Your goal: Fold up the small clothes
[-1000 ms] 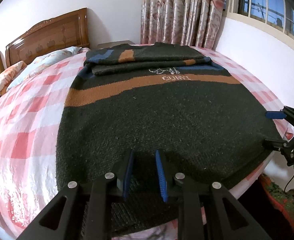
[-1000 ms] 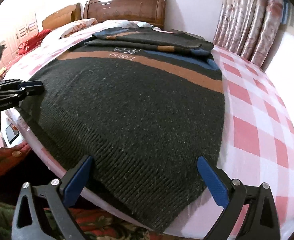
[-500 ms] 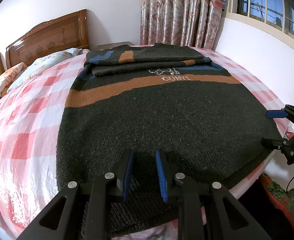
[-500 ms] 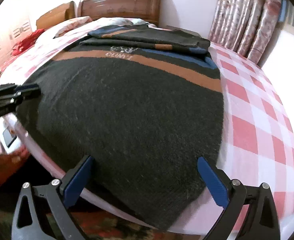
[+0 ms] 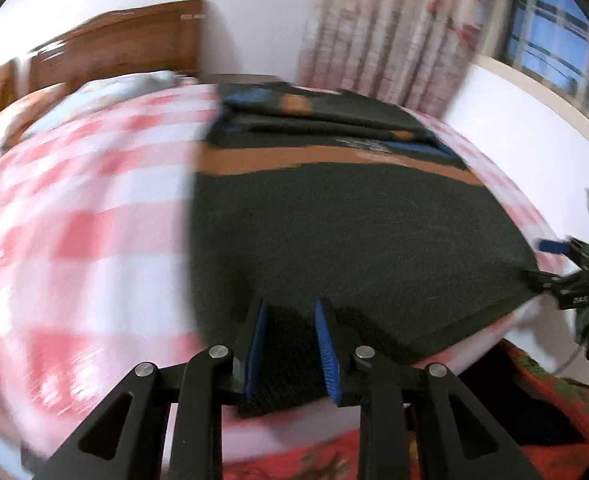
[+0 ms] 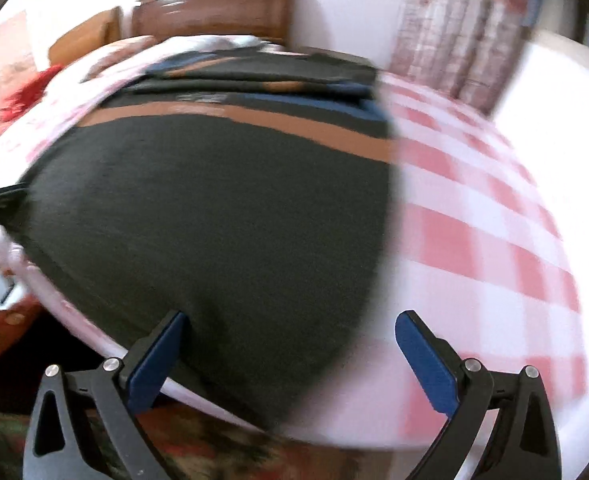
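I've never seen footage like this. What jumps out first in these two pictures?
A big dark sweater with an orange stripe lies spread over a pink-and-white checked bedsheet, filling the middle of both views. At the bottom of the left view, the left gripper stands narrowly parted over the sweater's hem; the right gripper gapes wide at its other corner. Behind are a wooden headboard and floral curtains.

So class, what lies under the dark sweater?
The dark sweater lies on a pink-and-white checked bedsheet, visible around its edges. The sheet directly beneath is covered. The sweater's folded sleeves rest on top at the far end.
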Motion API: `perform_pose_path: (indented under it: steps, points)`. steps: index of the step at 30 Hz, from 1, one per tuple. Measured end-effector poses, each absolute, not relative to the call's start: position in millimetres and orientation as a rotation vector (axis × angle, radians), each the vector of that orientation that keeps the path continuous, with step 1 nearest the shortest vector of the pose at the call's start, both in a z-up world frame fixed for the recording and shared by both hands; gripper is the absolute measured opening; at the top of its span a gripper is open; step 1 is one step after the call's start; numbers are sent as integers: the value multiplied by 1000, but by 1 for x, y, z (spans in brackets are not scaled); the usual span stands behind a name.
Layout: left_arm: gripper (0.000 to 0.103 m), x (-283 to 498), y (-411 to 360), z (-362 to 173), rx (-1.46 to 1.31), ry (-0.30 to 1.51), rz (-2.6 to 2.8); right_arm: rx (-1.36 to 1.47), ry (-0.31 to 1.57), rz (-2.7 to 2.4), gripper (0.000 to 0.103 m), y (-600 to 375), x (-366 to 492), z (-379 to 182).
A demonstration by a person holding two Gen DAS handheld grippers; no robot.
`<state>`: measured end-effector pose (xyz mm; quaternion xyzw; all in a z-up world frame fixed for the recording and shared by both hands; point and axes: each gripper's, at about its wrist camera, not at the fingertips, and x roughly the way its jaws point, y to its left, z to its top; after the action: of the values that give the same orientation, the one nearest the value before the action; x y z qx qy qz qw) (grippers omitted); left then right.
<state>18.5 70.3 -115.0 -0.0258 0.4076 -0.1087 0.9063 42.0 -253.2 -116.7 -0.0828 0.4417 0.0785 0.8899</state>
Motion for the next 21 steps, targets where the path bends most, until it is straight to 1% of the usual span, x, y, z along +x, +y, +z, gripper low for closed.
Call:
perform_pose_path:
  steps: [3, 6, 8, 11, 14, 15, 16, 21]
  points:
    - [27, 4, 114, -111, -186, 804, -177, -69, 894, 125, 103, -284, 33, -110]
    - [27, 10, 142, -118, -329, 837, -201, 23, 922, 115, 103, -302, 35, -117]
    - [27, 16, 142, -123, -386, 848, -248, 51, 939, 133, 103, -300, 38, -123]
    - [27, 25, 125, -129, -429, 861, -317, -3, 932, 158, 103, -281, 36, -124]
    - [30, 31, 108, -129, -407, 845, -322, -25, 926, 193, 103, -268, 38, -124]
    - [33, 33, 106, -129, -417, 848, -328, -35, 922, 196, 103, -265, 39, -124]
    - [35, 35, 106, -129, -434, 854, -336, -39, 915, 200, 103, -262, 38, -125]
    - [36, 26, 121, -131, -461, 888, -326, -28, 907, 211, 103, -263, 36, -122]
